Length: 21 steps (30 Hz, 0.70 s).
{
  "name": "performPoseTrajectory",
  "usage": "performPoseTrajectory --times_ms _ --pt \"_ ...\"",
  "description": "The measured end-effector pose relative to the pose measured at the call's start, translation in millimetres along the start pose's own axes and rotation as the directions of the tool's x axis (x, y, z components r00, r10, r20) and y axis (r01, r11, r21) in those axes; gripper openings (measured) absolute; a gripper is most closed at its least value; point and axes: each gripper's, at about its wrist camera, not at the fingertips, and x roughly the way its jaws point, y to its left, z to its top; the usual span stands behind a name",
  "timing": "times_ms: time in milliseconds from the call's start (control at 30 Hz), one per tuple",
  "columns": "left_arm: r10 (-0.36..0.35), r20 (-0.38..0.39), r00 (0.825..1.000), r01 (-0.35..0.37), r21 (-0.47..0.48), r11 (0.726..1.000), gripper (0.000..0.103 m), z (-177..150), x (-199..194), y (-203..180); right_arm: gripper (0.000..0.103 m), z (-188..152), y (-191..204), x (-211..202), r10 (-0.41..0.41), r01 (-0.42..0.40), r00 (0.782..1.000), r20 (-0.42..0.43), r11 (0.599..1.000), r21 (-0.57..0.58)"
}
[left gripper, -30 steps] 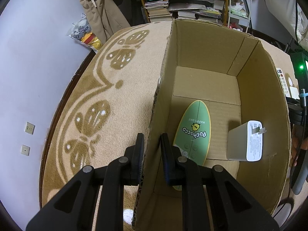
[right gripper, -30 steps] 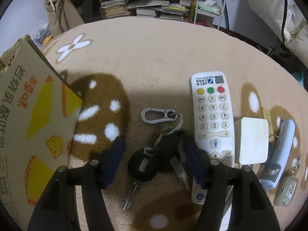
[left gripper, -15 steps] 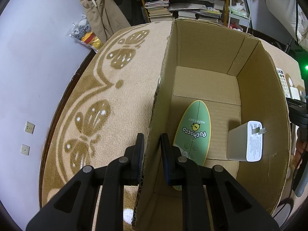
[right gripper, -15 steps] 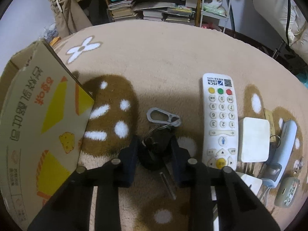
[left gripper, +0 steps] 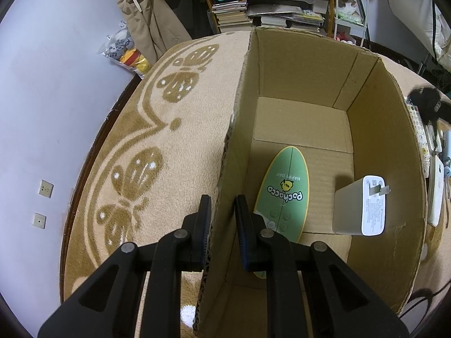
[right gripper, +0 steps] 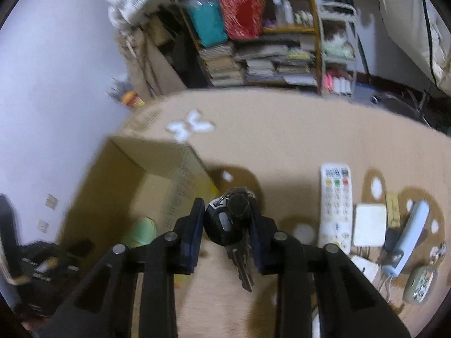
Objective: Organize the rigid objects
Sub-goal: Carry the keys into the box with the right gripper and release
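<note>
My left gripper (left gripper: 222, 212) is shut on the left wall of an open cardboard box (left gripper: 315, 64), one finger outside and one inside. On the box floor lie a green oval case (left gripper: 284, 191) and a white charger (left gripper: 360, 208) standing on its side. In the right wrist view my right gripper (right gripper: 227, 224) is shut on a bunch of keys (right gripper: 231, 219) with black heads, lifted off the rug, with metal blades hanging below. The same box (right gripper: 152, 174) lies ahead to the left. The keys show as a dark blur (left gripper: 428, 102) past the box's right wall in the left wrist view.
On the beige rug to the right lie a white remote (right gripper: 335, 205), a white square block (right gripper: 369, 224), a pale blue device (right gripper: 408, 236) and a small round item (right gripper: 418, 284). Bookshelves (right gripper: 253, 56) and a white wire rack (right gripper: 338, 56) stand behind. A wall (left gripper: 42, 84) borders the rug at left.
My right gripper closed on the keys lying on the rug, then rose and tilted up with them. The left gripper and the box stayed still.
</note>
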Motion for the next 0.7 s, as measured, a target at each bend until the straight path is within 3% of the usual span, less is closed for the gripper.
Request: performPoseTrajectory --times_ms 333,700 --pt "-0.001 0.001 1.000 0.001 -0.004 1.000 0.016 0 -1 0 0.032 23 71 -43 0.131 -0.113 0.986 0.105 0.981 -0.159" --pt "0.076 0.014 0.997 -0.076 0.051 0.996 0.019 -1 -1 -11 0.032 -13 81 5 0.093 -0.098 0.995 -0.033 0.969 -0.226"
